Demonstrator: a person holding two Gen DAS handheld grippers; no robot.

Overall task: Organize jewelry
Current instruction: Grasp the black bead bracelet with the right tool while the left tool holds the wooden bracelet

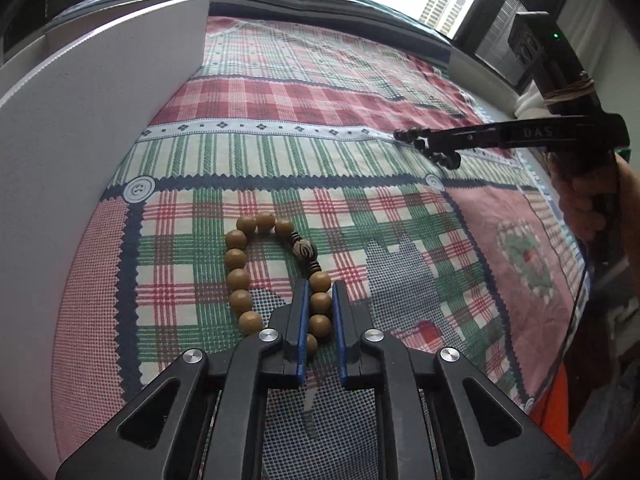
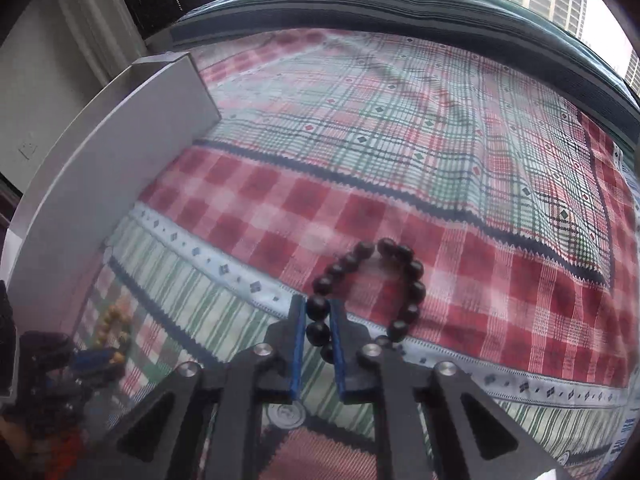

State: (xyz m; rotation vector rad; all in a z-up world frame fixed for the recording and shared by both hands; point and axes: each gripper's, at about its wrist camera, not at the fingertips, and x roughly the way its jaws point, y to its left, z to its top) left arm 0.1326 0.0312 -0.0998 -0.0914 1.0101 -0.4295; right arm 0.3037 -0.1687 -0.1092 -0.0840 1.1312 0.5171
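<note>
left gripper [image 1: 320,300] – tilted down, jaws pinching tan bracelet [image 1: 240,276] | right gripper [image 2: 318,316] – apparently lifted, jaws pinching dark bracelet [image 2: 400,276]

Bed [image 1: 320,92] wearing a patchwork plaid cover [image 1: 280,184] in red, green and white – tan bead bracelet [image 1: 240,276] lying on it near the front, white box [image 1: 80,120] sitting at the left edge.
</note>
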